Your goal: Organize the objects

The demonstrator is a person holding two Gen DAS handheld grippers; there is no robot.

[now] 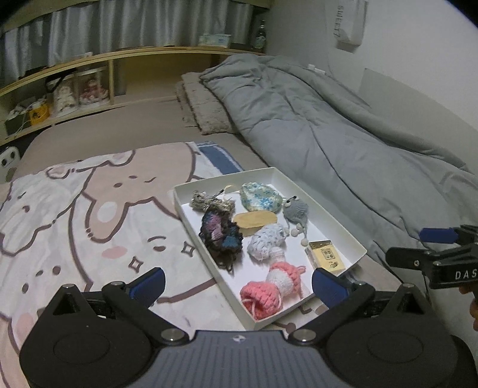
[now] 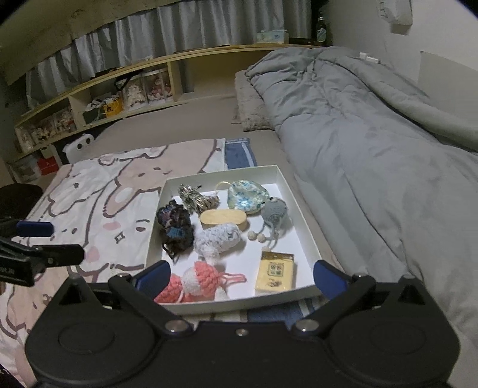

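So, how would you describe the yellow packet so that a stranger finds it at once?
On the bed, a shallow white box lies beside the grey duvet. In its near corner on the duvet side lies the yellow packet, the only flat, printed rectangle among knitted toys.

This is a bedroom in a home. A wide bed (image 2: 167, 119) fills the room, with a rumpled grey duvet (image 2: 373, 143) along the wall side and a cartoon-animal blanket (image 1: 74, 209) spread over the near part. A fuzzy pillow (image 1: 200, 107) lies at the head. Behind it runs a low wooden shelf (image 1: 110, 77) with cubbies holding dolls and small boxes, a tissue box (image 1: 215, 39) and a bottle (image 1: 260, 35) on top, below grey curtains (image 1: 119, 27).
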